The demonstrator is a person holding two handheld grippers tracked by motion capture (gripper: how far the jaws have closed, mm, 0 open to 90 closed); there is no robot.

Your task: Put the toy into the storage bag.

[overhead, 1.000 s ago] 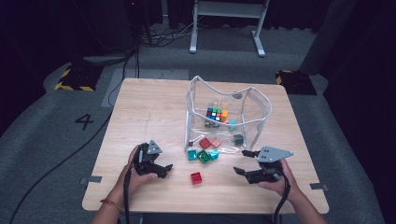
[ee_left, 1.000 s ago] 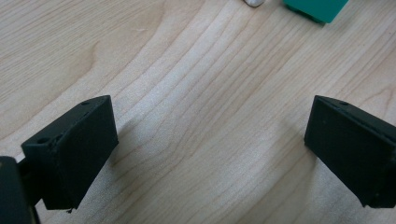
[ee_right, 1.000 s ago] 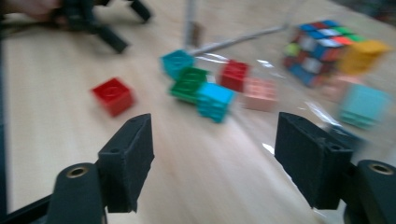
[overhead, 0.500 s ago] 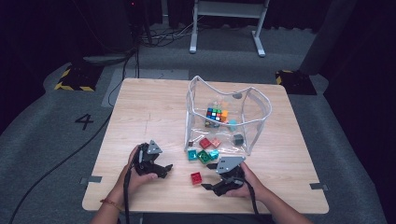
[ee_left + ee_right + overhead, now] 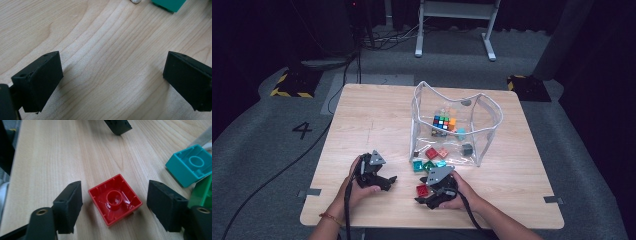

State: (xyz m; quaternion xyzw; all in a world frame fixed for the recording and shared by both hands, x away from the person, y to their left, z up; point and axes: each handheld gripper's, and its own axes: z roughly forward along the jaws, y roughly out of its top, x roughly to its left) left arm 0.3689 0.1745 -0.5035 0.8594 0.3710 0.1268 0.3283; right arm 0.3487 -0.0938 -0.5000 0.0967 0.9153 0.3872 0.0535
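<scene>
My left gripper sits low over the bare table, in the same spot as a moment ago. Its jaws are spread wide and there is nothing between them.

The big change is a bit further right. My right gripper was out by the right side of the table a moment ago. Now it has slid over and come down around the red block. The block lies upside down on the wood, hollow side up, near the front edge. The jaws have just been closing in, one on each side, but I can see a gap on both sides, so they are not pinching it yet.

I think I am about to grab it. Next to it lie a teal block and a green block, and behind them stands the clear bag with more toys inside. I guess the red block goes in there.
</scene>
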